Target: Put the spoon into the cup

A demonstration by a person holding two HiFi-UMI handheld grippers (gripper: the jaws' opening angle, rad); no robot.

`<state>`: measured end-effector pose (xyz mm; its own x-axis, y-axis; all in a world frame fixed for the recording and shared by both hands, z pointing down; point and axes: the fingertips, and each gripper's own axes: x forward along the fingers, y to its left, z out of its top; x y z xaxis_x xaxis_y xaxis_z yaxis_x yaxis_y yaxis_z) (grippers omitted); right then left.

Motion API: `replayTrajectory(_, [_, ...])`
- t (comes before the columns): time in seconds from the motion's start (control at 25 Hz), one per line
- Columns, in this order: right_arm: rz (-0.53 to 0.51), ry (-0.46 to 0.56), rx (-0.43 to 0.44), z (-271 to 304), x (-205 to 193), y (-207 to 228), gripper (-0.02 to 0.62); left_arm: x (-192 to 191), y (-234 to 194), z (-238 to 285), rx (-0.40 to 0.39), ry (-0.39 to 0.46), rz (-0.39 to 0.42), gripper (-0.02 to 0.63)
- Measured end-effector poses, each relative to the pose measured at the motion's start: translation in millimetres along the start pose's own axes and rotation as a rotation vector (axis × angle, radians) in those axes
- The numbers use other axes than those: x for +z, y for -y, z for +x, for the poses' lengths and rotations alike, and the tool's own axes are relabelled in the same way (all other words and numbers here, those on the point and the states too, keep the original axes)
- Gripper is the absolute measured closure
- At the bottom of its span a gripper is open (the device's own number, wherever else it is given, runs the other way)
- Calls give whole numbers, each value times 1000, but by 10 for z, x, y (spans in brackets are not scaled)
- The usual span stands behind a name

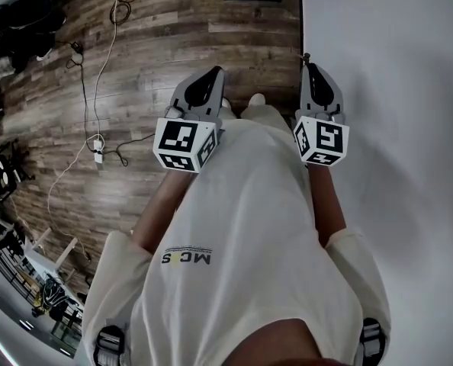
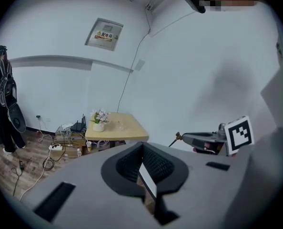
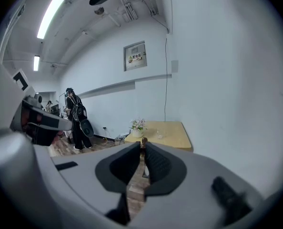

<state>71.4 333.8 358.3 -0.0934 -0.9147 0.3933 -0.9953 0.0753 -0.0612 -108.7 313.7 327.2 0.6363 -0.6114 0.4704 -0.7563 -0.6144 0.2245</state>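
Well short of the light wooden tabletop, both grippers are held over open brown plank floor, with a white wall close alongside the right gripper. A slim brown-tipped spoon is clenched at the tips of the right fingers. The left gripper is closed on nothing. On the tabletop a small clear vessel, too small to identify, is seen beside a white flower pot.

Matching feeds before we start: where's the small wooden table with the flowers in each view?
Head view: not in it.
Left gripper view: table left of centre, in the lower half.
Right gripper view: table near centre, slightly below the middle.
Shared landmark: the framed wall notice above it, in both gripper views.
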Motion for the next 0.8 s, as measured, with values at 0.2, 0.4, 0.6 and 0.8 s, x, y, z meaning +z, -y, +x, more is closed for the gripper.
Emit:
replayTrajectory(0.2, [11,30,4,-84,33,166,545,-18,192,81,10,15,3,595])
replayTrajectory(0.4, [15,35,3,-26,84,334,545,50,267,252,13,19,-11,595])
replayTrajectory(0.6, [6,29,1,242,200,441,545,228,144,527,1,23,-4,594])
replayTrajectory(0.8, [-10,14,-9,651,291,457,546,323,-172,912,-15,13,-17,595])
